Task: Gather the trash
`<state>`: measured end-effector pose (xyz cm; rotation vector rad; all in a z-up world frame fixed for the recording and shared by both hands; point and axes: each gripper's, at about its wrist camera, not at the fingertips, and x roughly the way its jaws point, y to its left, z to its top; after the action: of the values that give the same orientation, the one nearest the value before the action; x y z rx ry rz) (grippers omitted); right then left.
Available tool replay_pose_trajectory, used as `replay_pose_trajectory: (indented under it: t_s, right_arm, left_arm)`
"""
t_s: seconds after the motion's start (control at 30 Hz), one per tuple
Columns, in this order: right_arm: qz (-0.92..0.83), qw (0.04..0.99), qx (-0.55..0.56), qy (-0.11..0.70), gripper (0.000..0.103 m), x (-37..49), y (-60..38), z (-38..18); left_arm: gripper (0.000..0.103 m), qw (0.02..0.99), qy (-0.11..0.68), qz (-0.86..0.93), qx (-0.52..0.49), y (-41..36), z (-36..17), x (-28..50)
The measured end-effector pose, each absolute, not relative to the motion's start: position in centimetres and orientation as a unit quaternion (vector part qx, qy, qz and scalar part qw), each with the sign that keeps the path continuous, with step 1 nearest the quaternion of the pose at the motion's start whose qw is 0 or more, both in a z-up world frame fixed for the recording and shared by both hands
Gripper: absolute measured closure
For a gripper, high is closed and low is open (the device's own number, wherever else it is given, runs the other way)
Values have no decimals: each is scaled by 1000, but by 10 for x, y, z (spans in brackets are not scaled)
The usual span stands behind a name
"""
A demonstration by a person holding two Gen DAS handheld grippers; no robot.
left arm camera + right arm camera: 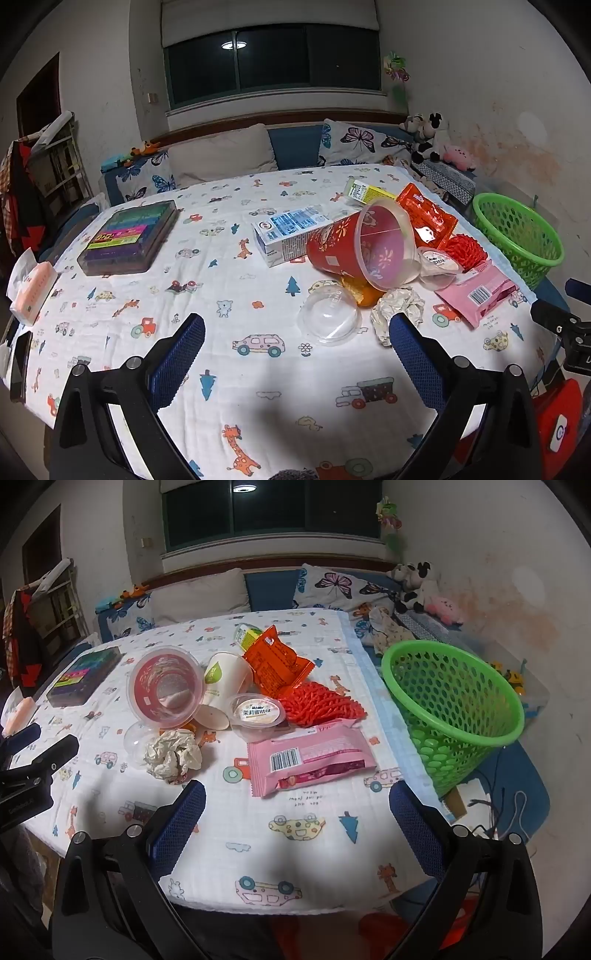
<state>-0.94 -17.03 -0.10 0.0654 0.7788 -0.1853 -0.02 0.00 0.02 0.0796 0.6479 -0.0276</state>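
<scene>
Beside the table (332, 886), the green basket (454, 701) stands tilted, apparently empty

Bare cloth (295, 830) before clustered trash (173, 755)

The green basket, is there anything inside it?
The green basket stands off the table edge, tilted. Through its open mouth only bare holed walls show, no trash. Its bottom is hidden by the near rim, so something small could sit there.
</scene>
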Motion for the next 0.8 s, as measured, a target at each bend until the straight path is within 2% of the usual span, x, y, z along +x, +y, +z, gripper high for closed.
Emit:
replay_pose_trajectory:
  t_s: [0.8]
  right_arm:
    - [-90,921,32,378,4,-9,-170,-1]
  left_arm:
    - [6,945,325,-15,35,0,-6,-2]
